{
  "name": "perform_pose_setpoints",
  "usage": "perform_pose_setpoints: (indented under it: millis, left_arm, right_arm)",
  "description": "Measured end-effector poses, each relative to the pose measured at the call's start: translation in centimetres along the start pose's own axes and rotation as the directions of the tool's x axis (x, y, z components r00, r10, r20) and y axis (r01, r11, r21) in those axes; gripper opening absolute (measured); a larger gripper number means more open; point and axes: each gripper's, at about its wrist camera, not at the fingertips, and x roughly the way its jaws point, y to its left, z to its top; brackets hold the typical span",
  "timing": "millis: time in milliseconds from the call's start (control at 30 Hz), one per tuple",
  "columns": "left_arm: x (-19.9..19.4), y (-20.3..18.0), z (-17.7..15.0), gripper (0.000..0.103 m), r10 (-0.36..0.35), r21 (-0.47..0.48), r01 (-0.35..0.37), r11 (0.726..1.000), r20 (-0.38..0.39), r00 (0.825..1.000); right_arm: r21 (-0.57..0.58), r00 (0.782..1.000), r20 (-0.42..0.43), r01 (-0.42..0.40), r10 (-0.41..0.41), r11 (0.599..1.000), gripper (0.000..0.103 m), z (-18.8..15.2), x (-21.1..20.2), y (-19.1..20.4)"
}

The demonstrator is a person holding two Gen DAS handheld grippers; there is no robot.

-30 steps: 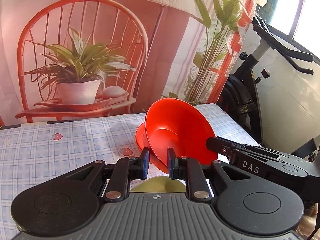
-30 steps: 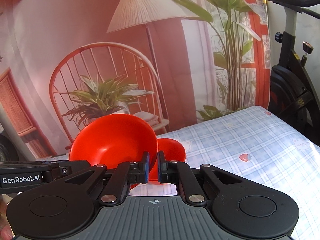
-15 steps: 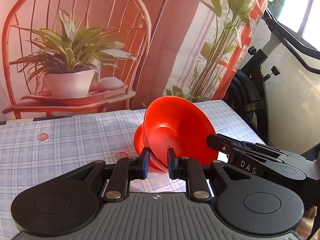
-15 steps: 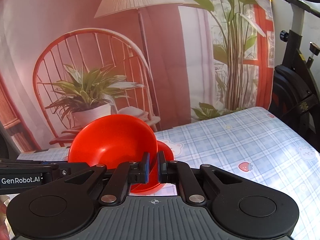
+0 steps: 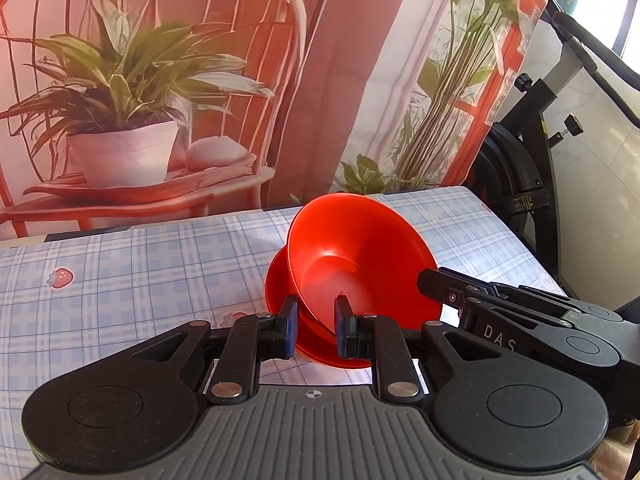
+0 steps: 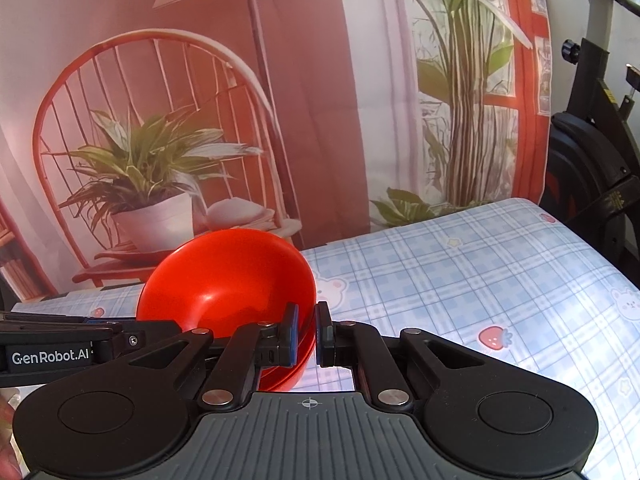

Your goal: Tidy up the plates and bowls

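Two red bowls are nested, the inner red bowl [image 5: 360, 264] tilted inside the outer red bowl [image 5: 280, 280] just above the checked tablecloth [image 5: 140, 280]. My left gripper [image 5: 316, 326] is shut on the near rims of both bowls. My right gripper [image 6: 306, 334] is shut on the opposite rim of the inner bowl [image 6: 228, 280]; a sliver of the outer bowl [image 6: 280, 380] shows below it. Each gripper shows in the other's view: the right one [image 5: 440, 284] and the left one [image 6: 120, 338].
A printed backdrop of a chair, plant and lamp [image 5: 160, 100] hangs behind the table. A black exercise bike [image 5: 532, 168] stands off the table's right edge [image 6: 592, 248]. The cloth stretches to the left [image 5: 80, 300] and right [image 6: 480, 280] of the bowls.
Both grippers have carried the bowls down and toward the table's far side. The smaller bowl now sits nested under the tilted one, and the bowls are closer to the cloth.
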Motion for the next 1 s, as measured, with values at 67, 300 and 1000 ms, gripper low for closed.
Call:
perform_pose_setpoints:
  millis: [67, 300, 1000]
  left_arm:
    - [0.2, 0.0, -0.1, 0.02, 0.007, 0.009, -0.006, 1.0, -0.008, 1.0]
    - [0.6, 0.1, 0.0, 0.02, -0.002, 0.008, 0.002, 1.0, -0.029, 1.0]
    - [0.6, 2.7, 0.4, 0.033, -0.03, -0.097, 0.031, 0.995, 0.008, 1.0]
  right_arm:
    - [0.001, 1.0, -0.002, -0.001, 0.001, 1.0, 0.007, -0.1, 0.2, 0.0]
    - [0.009, 1.0, -0.012, -0.004, 0.004, 1.0, 0.007, -0.2, 0.5, -0.2]
    - [0.018, 0.999, -0.041, -0.004, 0.005, 1.0, 0.01, -0.7, 1.1, -0.4]
